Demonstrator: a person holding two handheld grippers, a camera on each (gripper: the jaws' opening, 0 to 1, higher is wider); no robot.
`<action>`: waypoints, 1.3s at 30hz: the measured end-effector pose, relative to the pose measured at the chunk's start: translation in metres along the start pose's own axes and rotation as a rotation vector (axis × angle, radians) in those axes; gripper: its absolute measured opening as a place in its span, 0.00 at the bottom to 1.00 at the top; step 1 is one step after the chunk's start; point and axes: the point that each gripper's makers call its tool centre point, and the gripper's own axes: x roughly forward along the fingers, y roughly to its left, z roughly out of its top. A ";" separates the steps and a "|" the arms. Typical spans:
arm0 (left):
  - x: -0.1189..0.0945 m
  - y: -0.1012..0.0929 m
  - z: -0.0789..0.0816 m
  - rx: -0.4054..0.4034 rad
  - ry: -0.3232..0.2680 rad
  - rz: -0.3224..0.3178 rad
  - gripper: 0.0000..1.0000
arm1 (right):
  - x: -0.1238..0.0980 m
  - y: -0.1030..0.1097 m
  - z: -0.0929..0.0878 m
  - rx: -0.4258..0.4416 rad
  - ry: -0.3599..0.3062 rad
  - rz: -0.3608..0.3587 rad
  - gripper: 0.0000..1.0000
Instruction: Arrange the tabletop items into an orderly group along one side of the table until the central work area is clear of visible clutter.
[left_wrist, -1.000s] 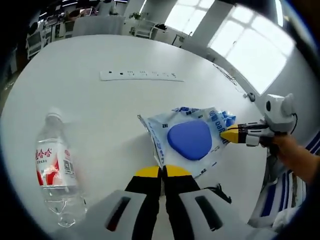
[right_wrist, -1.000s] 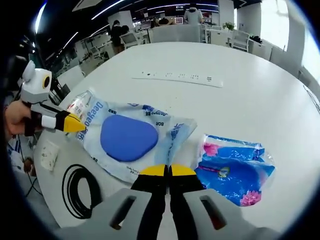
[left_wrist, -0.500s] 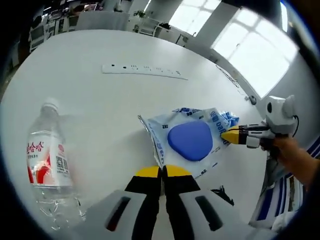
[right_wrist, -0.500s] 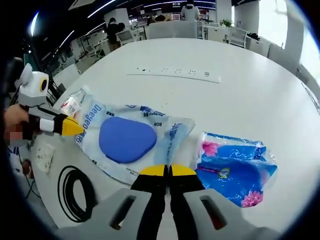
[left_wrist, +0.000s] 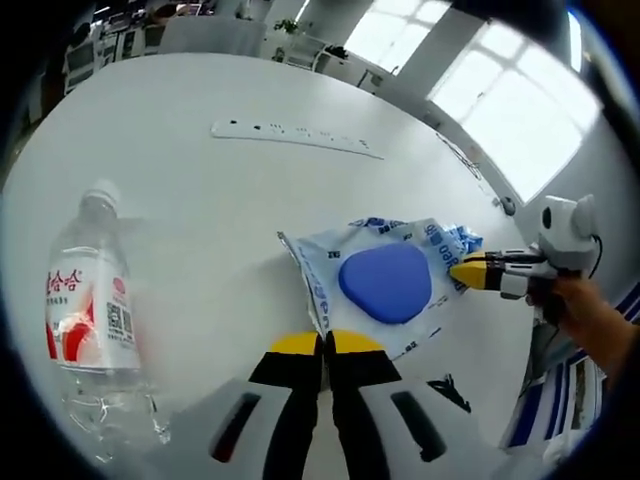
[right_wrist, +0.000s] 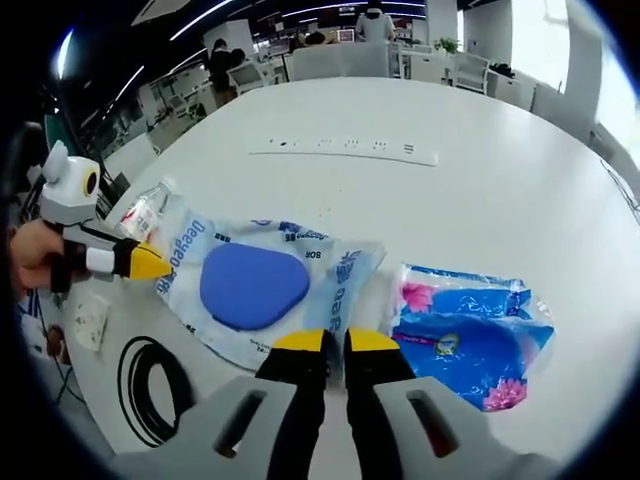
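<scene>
A clear wipes pack (left_wrist: 385, 285) with a blue lid lies on the white table (left_wrist: 210, 210). My left gripper (left_wrist: 325, 343) is shut on its near edge. My right gripper (left_wrist: 470, 272) comes in from the right at the pack's far edge. In the right gripper view the same wipes pack (right_wrist: 255, 285) lies ahead. The right gripper (right_wrist: 336, 340) has its jaws a narrow gap apart at the pack's corner, and the left gripper (right_wrist: 145, 262) holds the opposite edge. A water bottle (left_wrist: 85, 310) lies on its side to the left. A blue tissue pack (right_wrist: 465, 335) lies beside the wipes.
A white power strip (left_wrist: 295, 137) lies across the table's far part. A black cable coil (right_wrist: 150, 385) and a white socket plate (right_wrist: 88, 320) sit near the table's edge. A person's hand (left_wrist: 590, 320) holds the right gripper. Desks and chairs stand beyond the table.
The right gripper's jaws have parted a little at the wipes pack's corner. The left gripper view has drifted, so the bottle sits closer and lower. The pack has barely moved.
</scene>
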 end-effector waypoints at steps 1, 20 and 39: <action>0.000 0.000 0.000 -0.002 0.000 0.000 0.00 | 0.000 0.000 0.000 0.002 0.001 0.000 0.05; -0.002 0.000 -0.001 -0.013 -0.011 -0.006 0.01 | -0.011 0.000 0.006 -0.006 -0.016 -0.017 0.11; -0.023 -0.007 0.013 0.046 -0.059 0.004 0.27 | -0.037 0.004 0.021 -0.034 -0.088 -0.024 0.25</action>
